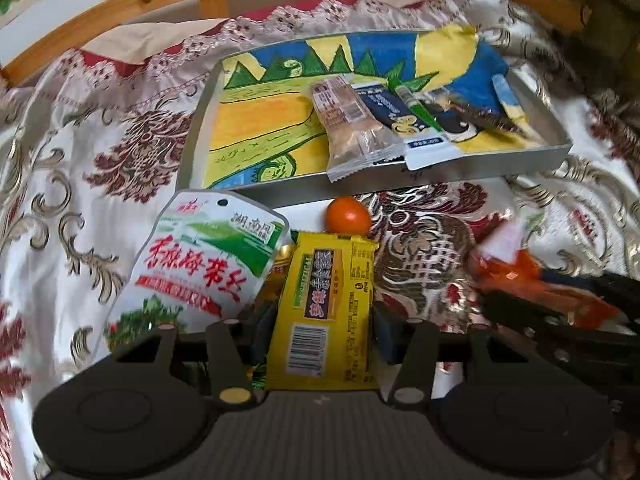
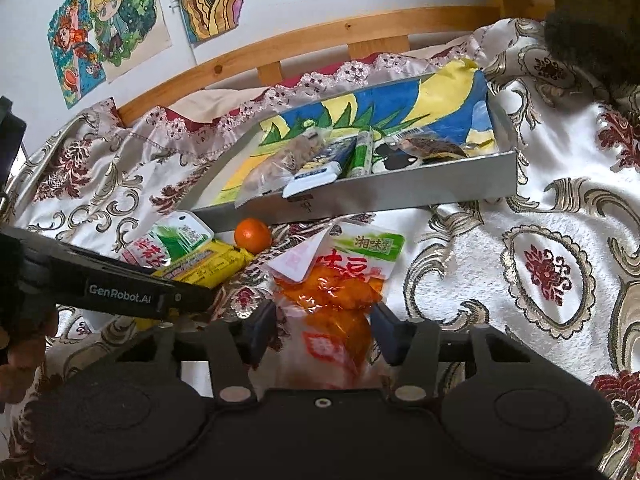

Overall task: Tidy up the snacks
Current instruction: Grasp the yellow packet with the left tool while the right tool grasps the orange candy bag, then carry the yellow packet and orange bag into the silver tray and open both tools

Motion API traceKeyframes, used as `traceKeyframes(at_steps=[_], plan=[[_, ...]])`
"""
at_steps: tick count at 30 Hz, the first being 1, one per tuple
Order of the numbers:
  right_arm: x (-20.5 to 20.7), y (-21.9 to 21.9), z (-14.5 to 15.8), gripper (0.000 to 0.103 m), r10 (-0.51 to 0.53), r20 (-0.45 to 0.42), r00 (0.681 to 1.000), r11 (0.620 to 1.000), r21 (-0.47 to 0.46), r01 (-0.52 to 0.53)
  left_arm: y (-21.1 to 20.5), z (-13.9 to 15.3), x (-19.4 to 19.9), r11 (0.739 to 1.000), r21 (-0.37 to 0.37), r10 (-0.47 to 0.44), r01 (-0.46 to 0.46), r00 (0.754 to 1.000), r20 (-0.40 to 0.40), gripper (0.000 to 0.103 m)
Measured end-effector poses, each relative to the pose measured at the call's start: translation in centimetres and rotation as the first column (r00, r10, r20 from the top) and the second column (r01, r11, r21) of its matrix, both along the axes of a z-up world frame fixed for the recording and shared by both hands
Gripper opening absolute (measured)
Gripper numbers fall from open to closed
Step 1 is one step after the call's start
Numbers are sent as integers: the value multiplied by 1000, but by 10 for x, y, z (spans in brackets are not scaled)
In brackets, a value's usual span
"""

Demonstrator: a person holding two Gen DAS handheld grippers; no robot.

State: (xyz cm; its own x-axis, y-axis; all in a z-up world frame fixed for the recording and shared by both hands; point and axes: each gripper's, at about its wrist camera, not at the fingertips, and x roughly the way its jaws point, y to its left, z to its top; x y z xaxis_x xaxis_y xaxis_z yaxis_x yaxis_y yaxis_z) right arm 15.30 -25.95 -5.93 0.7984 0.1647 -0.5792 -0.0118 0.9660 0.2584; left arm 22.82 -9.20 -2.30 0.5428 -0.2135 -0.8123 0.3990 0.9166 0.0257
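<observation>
Yellow packet (image 1: 326, 312) pinched between left gripper (image 1: 320, 330) jaws.

I see a bed (image 2: 500, 208) draped in a cream cloth with maroon and gold floral patterns. On it lie a shallow grey tray (image 2: 400, 196), a small orange fruit (image 2: 252, 234), a white-and-green snack pouch (image 1: 200, 264), a yellow snack packet (image 1: 324, 312) partly over that pouch, and an orange snack pouch (image 2: 340, 292).

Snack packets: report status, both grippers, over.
Left gripper shut on yellow packet. Right gripper shut on orange packet. Tray ahead, part filled. Small orange lies before its front wall.
</observation>
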Motion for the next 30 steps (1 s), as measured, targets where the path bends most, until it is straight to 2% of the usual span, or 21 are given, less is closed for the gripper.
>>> traceKeyframes(at_steps=[6, 13, 20, 30], plan=[[-6, 12, 3, 48, 48, 6, 999, 998, -37, -48, 3, 9, -29, 1000, 15, -17, 17, 1000, 24, 55], [-22, 22, 8, 48, 71, 29, 997, 997, -29, -70, 19, 17, -52, 998, -57, 36, -37, 999, -2, 55], [-32, 31, 8, 47, 96, 30, 995, 994, -46, -95, 30, 23, -75, 996, -47, 74, -74, 997, -7, 55], [-44, 50, 12, 46, 162, 81, 983, 974, -170, -147, 30, 34, -88, 994, -42, 98, -97, 995, 7, 54]])
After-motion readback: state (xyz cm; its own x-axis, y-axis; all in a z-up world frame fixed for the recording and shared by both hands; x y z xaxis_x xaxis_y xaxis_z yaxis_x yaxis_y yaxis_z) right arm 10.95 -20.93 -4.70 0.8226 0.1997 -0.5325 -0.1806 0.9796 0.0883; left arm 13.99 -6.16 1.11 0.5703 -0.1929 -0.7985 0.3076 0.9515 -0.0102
